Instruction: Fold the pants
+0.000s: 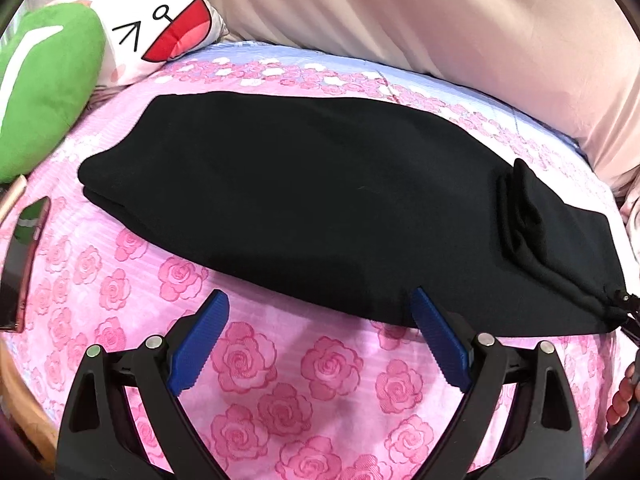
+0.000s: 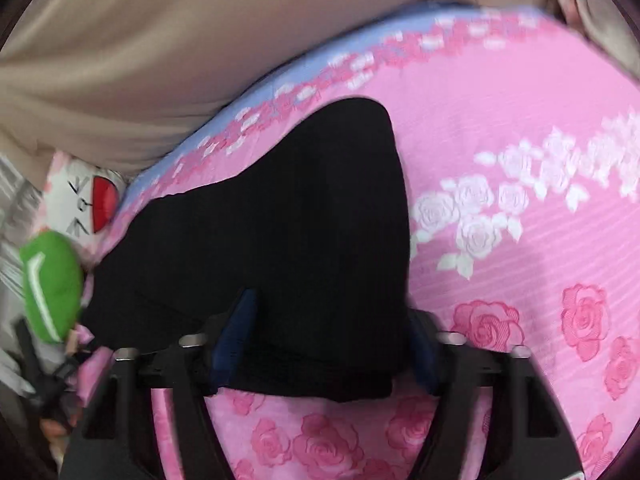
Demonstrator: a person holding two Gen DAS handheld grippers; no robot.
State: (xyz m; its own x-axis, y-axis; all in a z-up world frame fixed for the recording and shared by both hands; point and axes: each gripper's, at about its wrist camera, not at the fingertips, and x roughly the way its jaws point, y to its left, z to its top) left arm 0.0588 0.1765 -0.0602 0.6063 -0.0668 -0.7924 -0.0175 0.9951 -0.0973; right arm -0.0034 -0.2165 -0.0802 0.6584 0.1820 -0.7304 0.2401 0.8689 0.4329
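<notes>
I am spreading my left tool (image 1: 320,356) released near the pants (image 1: 320,208); my right tool (image 2: 332,344), straddling one end, is aligning it on the bed (image 1: 280,380).

Bright, even light; right view motion-blurred; fisheye edges.

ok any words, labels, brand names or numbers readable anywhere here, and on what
No readable words, brand names or numbers in either view.
White cushion: only a drawn cartoon face, arrow-like eyes and a red open mouth, no letters.
Green plush: a plain white stripe, no text.
Black pants: no label or tag showing.
Pink rose bedsheet: pattern only.
</notes>
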